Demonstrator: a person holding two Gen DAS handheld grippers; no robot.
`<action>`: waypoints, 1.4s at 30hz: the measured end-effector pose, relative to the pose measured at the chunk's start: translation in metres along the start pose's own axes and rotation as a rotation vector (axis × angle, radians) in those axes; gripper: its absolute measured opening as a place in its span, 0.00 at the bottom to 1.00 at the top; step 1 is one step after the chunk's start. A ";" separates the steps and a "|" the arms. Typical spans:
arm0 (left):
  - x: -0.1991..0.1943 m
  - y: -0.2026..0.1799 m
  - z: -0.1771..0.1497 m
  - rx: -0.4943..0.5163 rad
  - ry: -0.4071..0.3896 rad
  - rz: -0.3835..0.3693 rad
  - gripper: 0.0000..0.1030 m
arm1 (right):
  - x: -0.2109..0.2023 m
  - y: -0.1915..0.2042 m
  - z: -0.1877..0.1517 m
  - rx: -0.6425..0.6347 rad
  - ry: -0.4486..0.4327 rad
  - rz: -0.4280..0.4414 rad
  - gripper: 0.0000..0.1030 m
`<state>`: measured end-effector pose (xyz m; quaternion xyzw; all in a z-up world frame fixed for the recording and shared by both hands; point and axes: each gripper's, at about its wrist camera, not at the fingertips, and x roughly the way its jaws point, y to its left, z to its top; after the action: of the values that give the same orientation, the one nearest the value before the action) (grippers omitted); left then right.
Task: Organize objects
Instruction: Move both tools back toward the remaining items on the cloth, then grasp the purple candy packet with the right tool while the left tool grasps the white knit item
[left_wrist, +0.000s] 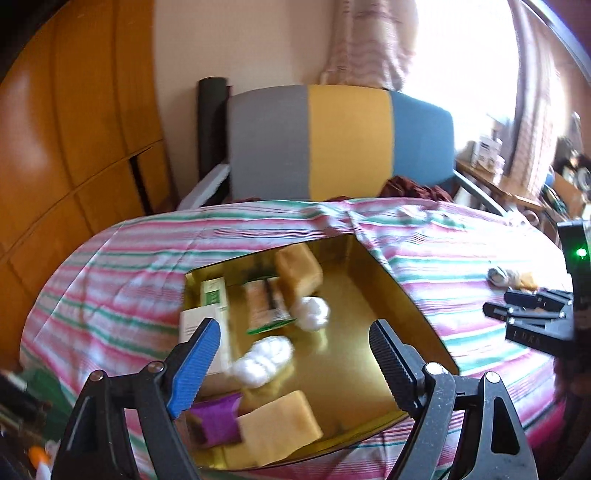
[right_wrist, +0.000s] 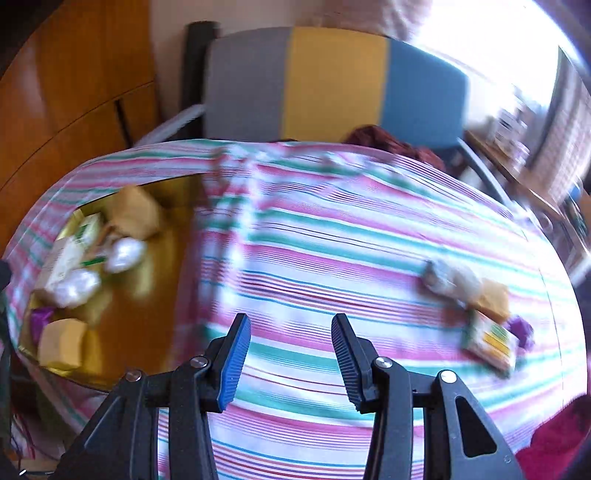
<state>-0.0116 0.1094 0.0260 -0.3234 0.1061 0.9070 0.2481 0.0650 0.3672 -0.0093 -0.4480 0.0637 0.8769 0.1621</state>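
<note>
A gold box lies open on the striped cloth. It holds two cotton balls, yellow sponges, a purple packet, white cartons and a sachet. My left gripper is open and empty above the box. My right gripper is open and empty over bare cloth; it also shows at the right edge of the left wrist view. Loose items lie to its right: a grey-white wad, a yellow sponge, a packet, a purple piece. The box also shows in the right wrist view.
The striped cloth covers a rounded table. A chair with a grey, yellow and blue back stands behind it, with dark red fabric on the seat. A wooden wardrobe is on the left. A cluttered shelf is on the right.
</note>
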 end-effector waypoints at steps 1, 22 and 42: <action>0.002 -0.008 0.002 0.019 0.002 -0.012 0.81 | 0.000 -0.011 -0.001 0.021 0.004 -0.011 0.44; 0.035 -0.159 0.026 0.304 0.034 -0.236 0.81 | -0.014 -0.202 -0.019 0.424 0.041 -0.199 0.44; 0.078 -0.205 0.013 0.306 0.191 -0.334 0.82 | 0.036 -0.323 -0.030 0.738 0.194 -0.233 0.45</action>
<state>0.0360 0.3192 -0.0209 -0.3793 0.2102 0.7922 0.4295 0.1783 0.6708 -0.0457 -0.4449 0.3382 0.7244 0.4035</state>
